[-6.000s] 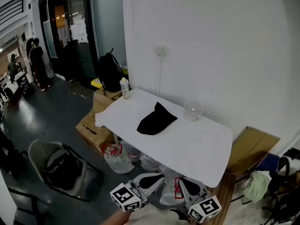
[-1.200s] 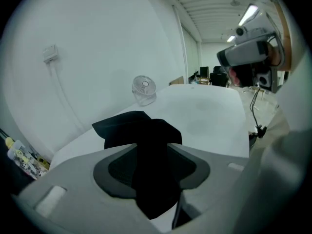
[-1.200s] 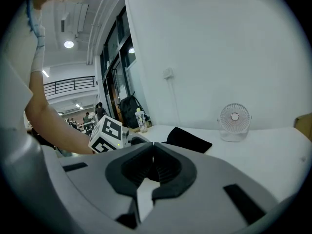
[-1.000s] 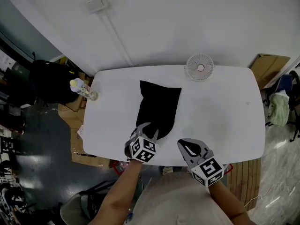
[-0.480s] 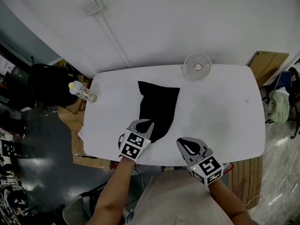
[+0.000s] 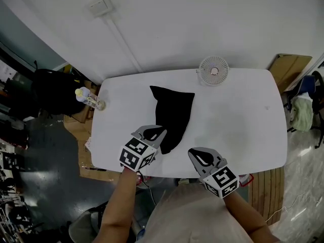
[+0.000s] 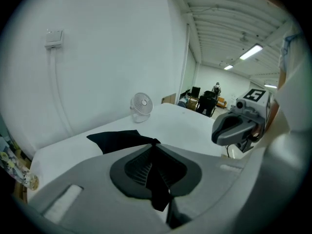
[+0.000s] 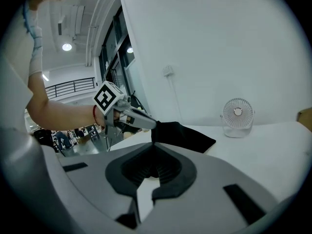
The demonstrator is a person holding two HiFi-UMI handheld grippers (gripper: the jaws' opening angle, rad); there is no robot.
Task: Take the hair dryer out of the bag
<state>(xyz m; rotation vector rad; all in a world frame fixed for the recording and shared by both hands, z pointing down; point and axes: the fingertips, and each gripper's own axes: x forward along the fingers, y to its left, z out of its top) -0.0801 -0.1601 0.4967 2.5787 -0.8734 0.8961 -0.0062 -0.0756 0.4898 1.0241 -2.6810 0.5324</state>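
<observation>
At the left edge of the white table (image 6: 243, 120) stands a small bottle (image 6: 90, 99). Just right of it, low in the head view, the left gripper (image 6: 158, 131) has jaws that have just been closing and now pinch the near corner of the black bag (image 6: 173, 110). The bag runs from that raised corner up the centre of the frame towards the small fan (image 6: 213, 71), and no hair dryer shows outside it. Lower right of the bag, the right gripper (image 6: 196, 155) hovers over the table's near edge, its jaws together on nothing.

White table (image 6: 238, 120) bears a black bag (image 6: 174, 110), a fan (image 6: 214, 71), a bottle (image 6: 90, 99).
</observation>
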